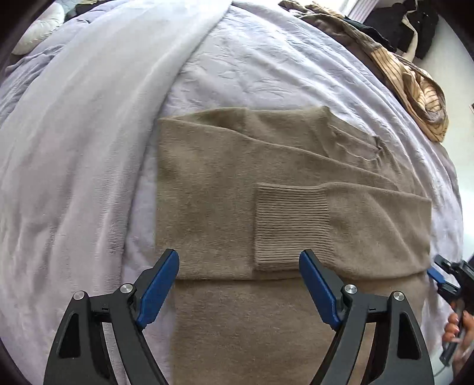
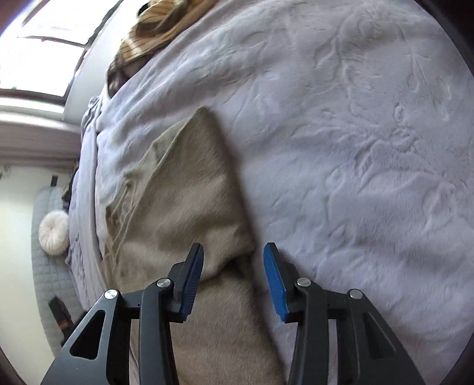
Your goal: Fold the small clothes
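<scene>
A taupe knit sweater (image 1: 207,183) lies flat on the bed, one sleeve folded across its body so the ribbed cuff (image 1: 290,225) rests near the middle. My left gripper (image 1: 238,257) hangs just above the sweater's near fold, jaws wide open and empty, with the cuff between and beyond its fingertips. In the right wrist view the sweater (image 2: 183,201) is seen from its side edge. My right gripper (image 2: 233,251) stands open over that edge with nothing pinched. The right gripper (image 1: 444,275) also shows at the far right of the left wrist view, held by a hand (image 1: 456,325).
A lavender bedspread (image 1: 266,65) covers the bed, and a bunched pale blanket (image 1: 74,148) lies left of the sweater. A tan striped garment (image 1: 414,88) sits at the bed's far right edge, dark clothes (image 1: 408,23) beyond it. A white round cushion (image 2: 53,232) lies off the bed.
</scene>
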`<state>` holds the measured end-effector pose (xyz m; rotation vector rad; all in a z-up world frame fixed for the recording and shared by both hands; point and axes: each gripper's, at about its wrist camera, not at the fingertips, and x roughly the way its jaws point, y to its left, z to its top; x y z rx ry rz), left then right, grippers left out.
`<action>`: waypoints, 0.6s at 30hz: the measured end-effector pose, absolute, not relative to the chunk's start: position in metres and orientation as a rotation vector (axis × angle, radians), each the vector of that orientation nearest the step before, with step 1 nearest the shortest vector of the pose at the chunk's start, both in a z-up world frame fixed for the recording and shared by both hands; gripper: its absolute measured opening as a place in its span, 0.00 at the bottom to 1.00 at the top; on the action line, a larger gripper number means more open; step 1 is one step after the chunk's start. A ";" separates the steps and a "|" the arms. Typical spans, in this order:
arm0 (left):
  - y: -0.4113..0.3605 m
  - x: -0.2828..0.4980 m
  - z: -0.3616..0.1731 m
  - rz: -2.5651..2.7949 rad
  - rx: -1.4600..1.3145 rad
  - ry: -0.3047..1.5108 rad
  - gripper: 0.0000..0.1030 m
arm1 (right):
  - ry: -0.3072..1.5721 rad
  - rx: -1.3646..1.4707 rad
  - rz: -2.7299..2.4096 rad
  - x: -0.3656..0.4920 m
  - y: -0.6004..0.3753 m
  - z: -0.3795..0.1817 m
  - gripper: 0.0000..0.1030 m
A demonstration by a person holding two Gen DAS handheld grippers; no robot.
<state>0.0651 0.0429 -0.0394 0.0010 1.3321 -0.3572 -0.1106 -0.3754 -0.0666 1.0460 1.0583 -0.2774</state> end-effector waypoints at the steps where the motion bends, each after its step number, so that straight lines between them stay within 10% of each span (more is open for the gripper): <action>1: 0.039 0.066 -0.039 -0.374 -0.003 1.335 0.82 | 1.057 1.082 -0.270 -0.107 -0.378 -0.074 0.45; 4: 0.021 0.067 -0.041 -0.380 0.039 1.313 0.82 | 1.096 1.126 -0.235 -0.098 -0.379 -0.089 0.20; 18: 0.021 0.055 -0.057 -0.253 0.213 1.364 0.82 | 1.289 0.563 -0.355 -0.072 -0.331 -0.053 0.29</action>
